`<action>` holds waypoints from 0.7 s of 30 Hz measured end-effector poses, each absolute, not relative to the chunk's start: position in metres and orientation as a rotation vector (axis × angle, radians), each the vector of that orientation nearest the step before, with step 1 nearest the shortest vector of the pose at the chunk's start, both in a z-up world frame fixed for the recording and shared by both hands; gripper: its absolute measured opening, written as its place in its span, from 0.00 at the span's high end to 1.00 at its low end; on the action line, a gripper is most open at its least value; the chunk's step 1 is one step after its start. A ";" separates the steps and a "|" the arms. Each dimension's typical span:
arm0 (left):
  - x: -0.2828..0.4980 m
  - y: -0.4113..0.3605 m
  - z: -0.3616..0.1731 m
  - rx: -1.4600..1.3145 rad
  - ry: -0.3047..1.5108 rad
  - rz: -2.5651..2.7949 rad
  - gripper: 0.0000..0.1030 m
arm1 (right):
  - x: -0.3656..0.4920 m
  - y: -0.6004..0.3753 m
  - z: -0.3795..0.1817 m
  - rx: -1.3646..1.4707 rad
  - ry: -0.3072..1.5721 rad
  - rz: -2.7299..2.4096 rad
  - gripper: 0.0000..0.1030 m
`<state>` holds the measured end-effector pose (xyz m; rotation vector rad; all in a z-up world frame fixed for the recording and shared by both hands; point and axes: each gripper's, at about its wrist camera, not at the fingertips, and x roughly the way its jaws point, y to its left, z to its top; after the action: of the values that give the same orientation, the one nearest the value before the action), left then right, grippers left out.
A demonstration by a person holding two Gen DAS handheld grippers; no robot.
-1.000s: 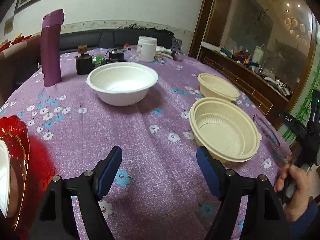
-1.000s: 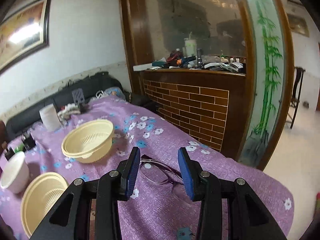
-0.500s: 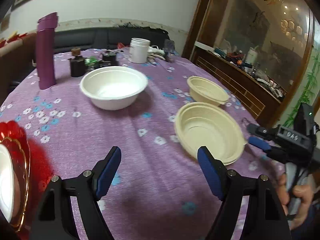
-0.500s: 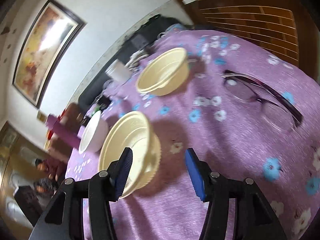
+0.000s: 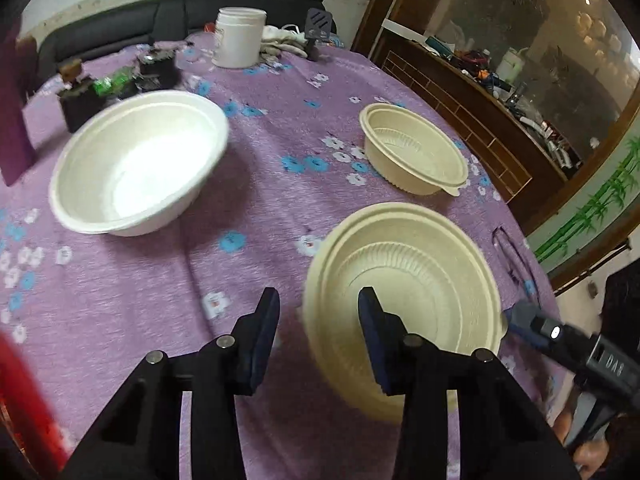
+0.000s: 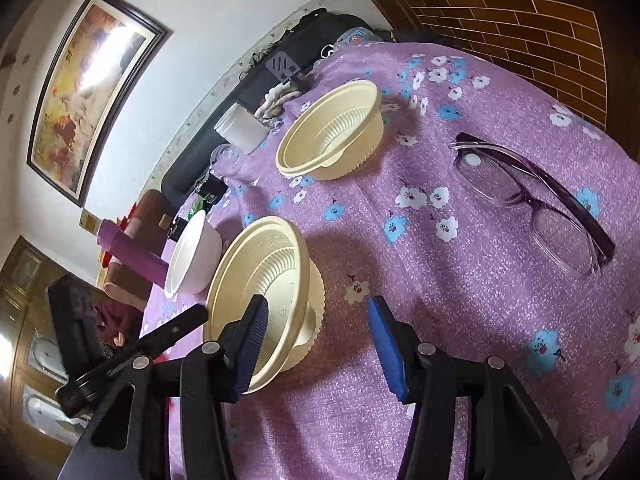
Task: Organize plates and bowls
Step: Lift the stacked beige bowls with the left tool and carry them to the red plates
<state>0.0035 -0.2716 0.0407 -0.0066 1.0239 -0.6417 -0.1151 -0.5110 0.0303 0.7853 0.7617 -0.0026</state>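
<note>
The near bowl sits on the purple cloth, with the far bowl beyond it and the white bowl well to its left. The risk, I judge: this light bowl could skid or tip if either side pinches first. The left gripper straddles the bowl's near rim, fingers narrowed but not clamped. The right gripper is wide open, one finger over the opposite rim. Glasses lie to the bowl's right and could get swept.

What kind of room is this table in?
Probably a home dining or living room: a round table under a purple floral tablecloth, a dark sofa behind it, a framed painting on the wall, and a cluttered wooden counter.
</note>
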 end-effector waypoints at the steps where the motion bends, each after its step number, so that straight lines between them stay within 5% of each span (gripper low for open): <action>1: 0.005 -0.274 0.039 -0.007 1.029 -0.643 0.62 | -0.115 -0.510 0.030 0.787 0.763 -0.001 0.46; 3: 0.003 -0.279 0.035 0.001 1.032 -0.652 0.63 | -0.112 -0.504 0.030 0.773 0.768 0.005 0.51; 6: -0.008 -0.278 0.034 0.003 1.020 -0.667 0.72 | -0.107 -0.494 0.027 0.756 0.784 0.003 0.80; 21: -0.080 -0.162 0.044 -0.042 0.948 -0.496 0.64 | -0.137 -0.405 0.044 0.665 0.795 0.132 0.79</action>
<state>-0.0805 -0.1624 0.0437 -0.0423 0.9483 -0.4958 -0.1375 -0.4046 0.0438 0.6648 0.7954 0.1315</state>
